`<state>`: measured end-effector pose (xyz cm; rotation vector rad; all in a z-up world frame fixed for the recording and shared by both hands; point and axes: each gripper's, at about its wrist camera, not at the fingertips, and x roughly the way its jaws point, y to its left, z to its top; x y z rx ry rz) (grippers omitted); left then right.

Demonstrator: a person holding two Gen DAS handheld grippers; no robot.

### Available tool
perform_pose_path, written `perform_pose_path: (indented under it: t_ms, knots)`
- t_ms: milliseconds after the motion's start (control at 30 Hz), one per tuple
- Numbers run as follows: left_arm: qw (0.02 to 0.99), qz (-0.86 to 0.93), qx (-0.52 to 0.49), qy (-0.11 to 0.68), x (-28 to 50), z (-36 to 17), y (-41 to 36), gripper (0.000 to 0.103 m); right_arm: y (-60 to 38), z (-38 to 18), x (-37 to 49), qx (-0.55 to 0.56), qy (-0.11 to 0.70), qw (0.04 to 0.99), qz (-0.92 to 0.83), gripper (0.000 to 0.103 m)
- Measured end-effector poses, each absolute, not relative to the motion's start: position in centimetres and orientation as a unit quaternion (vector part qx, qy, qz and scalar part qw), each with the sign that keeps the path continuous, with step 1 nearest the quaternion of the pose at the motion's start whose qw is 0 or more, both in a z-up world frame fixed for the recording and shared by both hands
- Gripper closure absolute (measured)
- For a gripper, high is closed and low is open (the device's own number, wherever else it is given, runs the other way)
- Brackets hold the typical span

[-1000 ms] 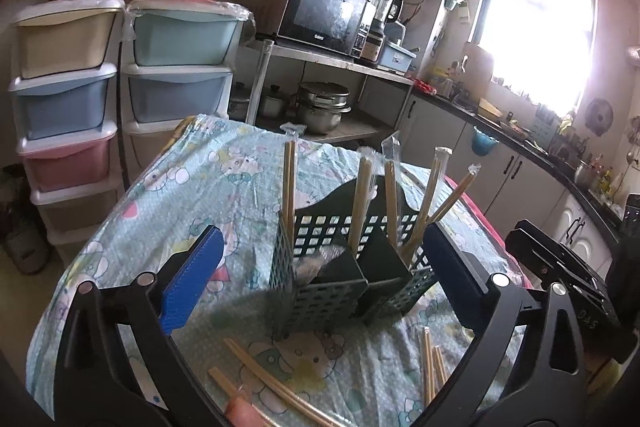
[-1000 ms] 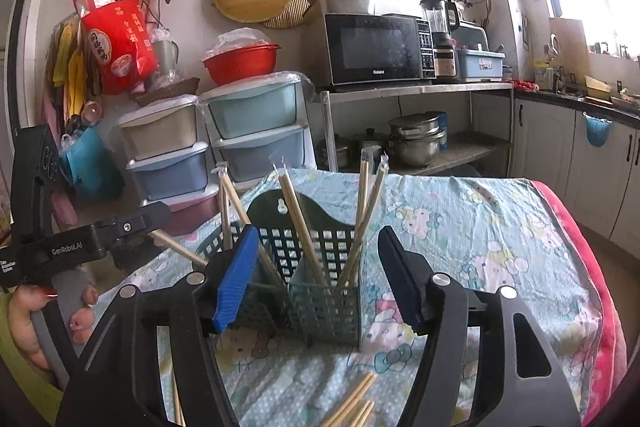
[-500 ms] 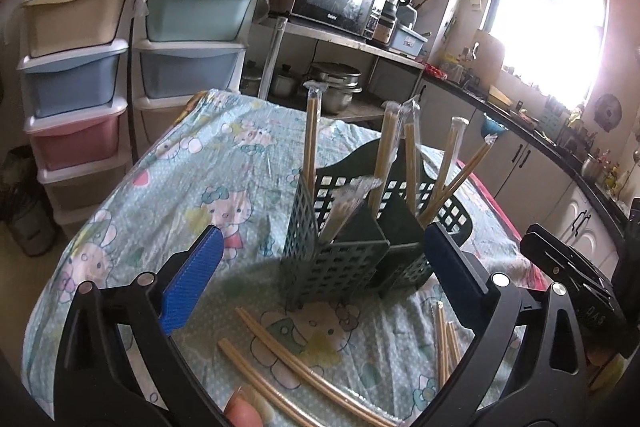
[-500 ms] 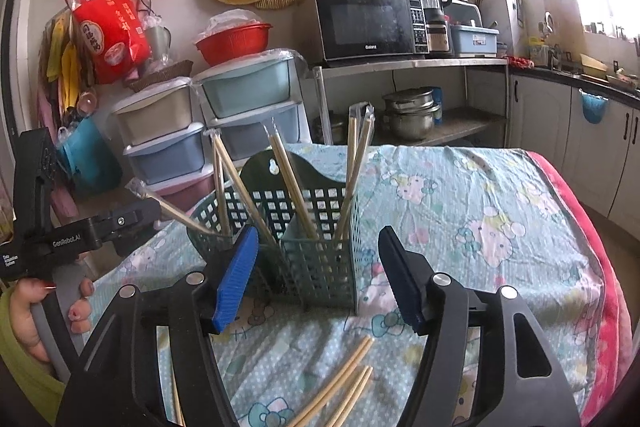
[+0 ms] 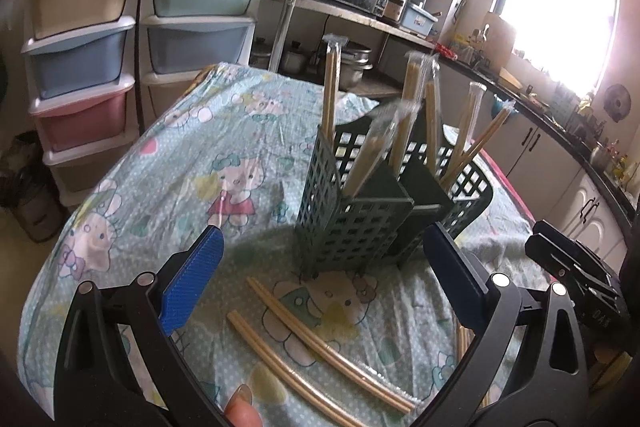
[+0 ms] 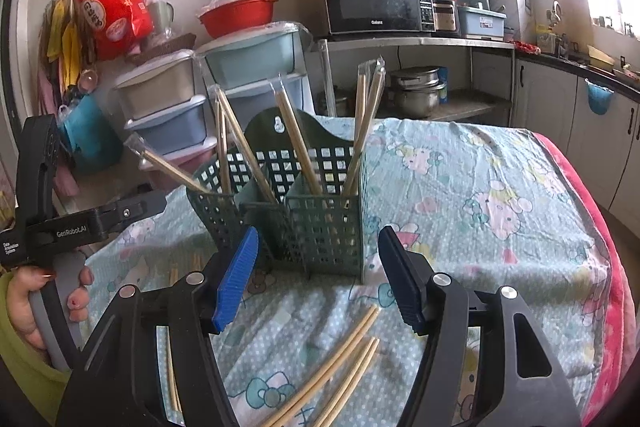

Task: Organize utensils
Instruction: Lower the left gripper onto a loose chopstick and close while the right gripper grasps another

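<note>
Nearest the right hand-held gripper (image 6: 318, 273), whose jaws stood spread and empty, a few wrapped chopsticks (image 6: 340, 359) lay on the worktop (image 6: 500, 187) just below and ahead of it, long axes running near-left to far-right. The left hand-held gripper (image 5: 324, 281) (likewise spread, nothing between its pads) had two more pairs (image 5: 320, 343) lying diagonally just ahead. Farther off stood the green caddy (image 6: 320, 223), already holding upright chopsticks.
</note>
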<state>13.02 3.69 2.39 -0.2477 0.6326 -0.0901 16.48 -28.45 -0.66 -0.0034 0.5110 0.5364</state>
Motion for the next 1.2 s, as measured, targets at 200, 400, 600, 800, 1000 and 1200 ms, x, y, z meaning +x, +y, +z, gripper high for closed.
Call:
perform_pose_path:
  t_ms: [200,400,600,800,1000,1200]
  knots:
    - [0.934,-0.049,-0.121,0.334,12.9,0.9,3.7,0.011,-28.3,-1.4,16.7,-0.002,0.268,0.928,0.26,0.043]
    - [0.923,-0.048,-0.126,0.36,13.0,-0.9,4.2,0.011,-28.0,-2.1,16.8,-0.009,0.283,0.923,0.26,0.043]
    - [0.915,-0.043,-0.129,0.379,13.7,-2.3,4.7,0.011,-28.1,-3.1,17.5,-0.006,0.306,0.918,0.254,0.043]
    - [0.908,-0.045,-0.128,0.397,14.9,-3.4,4.9,0.021,-28.3,-4.5,18.7,-0.002,0.339,0.909,0.243,0.043]
    - [0.889,-0.058,-0.151,0.428,16.2,-4.9,5.2,0.038,-28.7,-5.2,19.5,0.006,0.353,0.905,0.238,0.043]
    - [0.87,-0.053,-0.176,0.457,17.7,-6.2,5.8,0.044,-28.7,-5.6,20.2,0.005,0.359,0.903,0.237,0.043]
